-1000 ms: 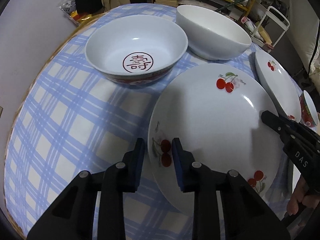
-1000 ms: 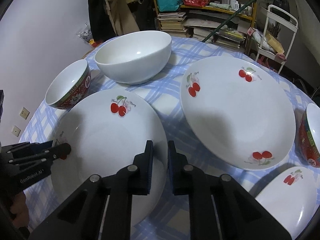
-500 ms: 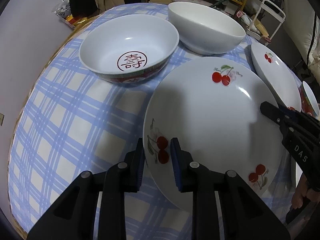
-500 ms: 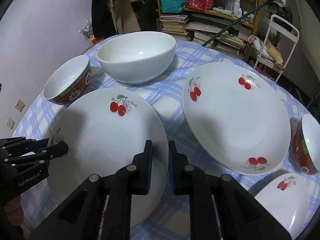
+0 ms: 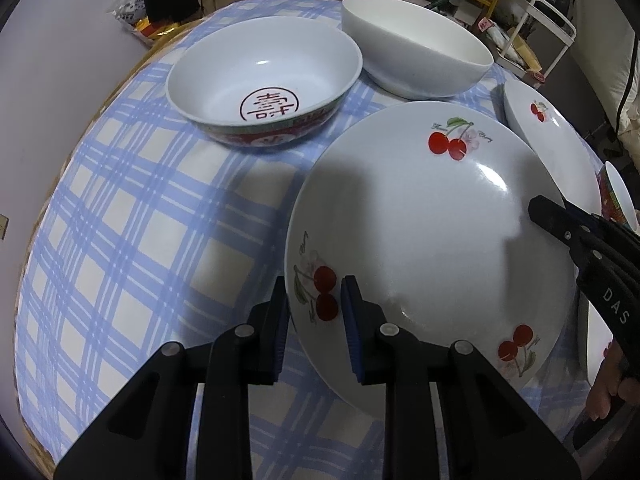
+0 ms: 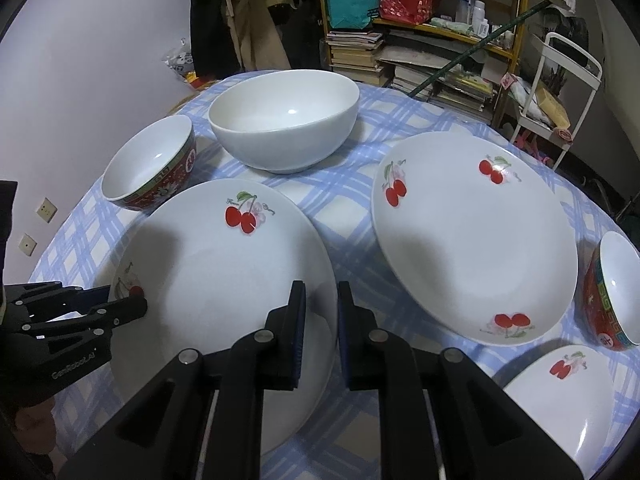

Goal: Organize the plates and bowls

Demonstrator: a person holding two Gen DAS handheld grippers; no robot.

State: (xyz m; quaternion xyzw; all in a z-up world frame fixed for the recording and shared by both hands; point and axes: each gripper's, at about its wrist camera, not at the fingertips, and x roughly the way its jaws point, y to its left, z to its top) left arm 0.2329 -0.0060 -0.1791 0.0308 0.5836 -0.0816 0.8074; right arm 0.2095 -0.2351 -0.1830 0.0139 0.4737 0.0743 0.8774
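Note:
A white cherry-print plate (image 5: 432, 240) is held between both grippers, lifted and tilted above the blue checked tablecloth (image 5: 120, 220). My left gripper (image 5: 314, 304) is shut on its left rim. My right gripper (image 6: 320, 312) is shut on its right rim; the same plate shows in the right wrist view (image 6: 216, 280). A second cherry plate (image 6: 472, 236) lies to the right. A red-patterned bowl (image 5: 264, 84) and a plain white bowl (image 5: 416, 60) stand behind. The right gripper shows in the left wrist view (image 5: 538, 210) at the plate's right rim.
A small red bowl (image 6: 612, 292) and a small cherry plate (image 6: 560, 396) sit at the table's right edge. Bookshelves (image 6: 420, 40) and a white cart (image 6: 560, 80) stand beyond the round table. A wall is on the left.
The held plate has risen and tilted a little, with both grippers still on its rims. The bowls and other plates have not moved.

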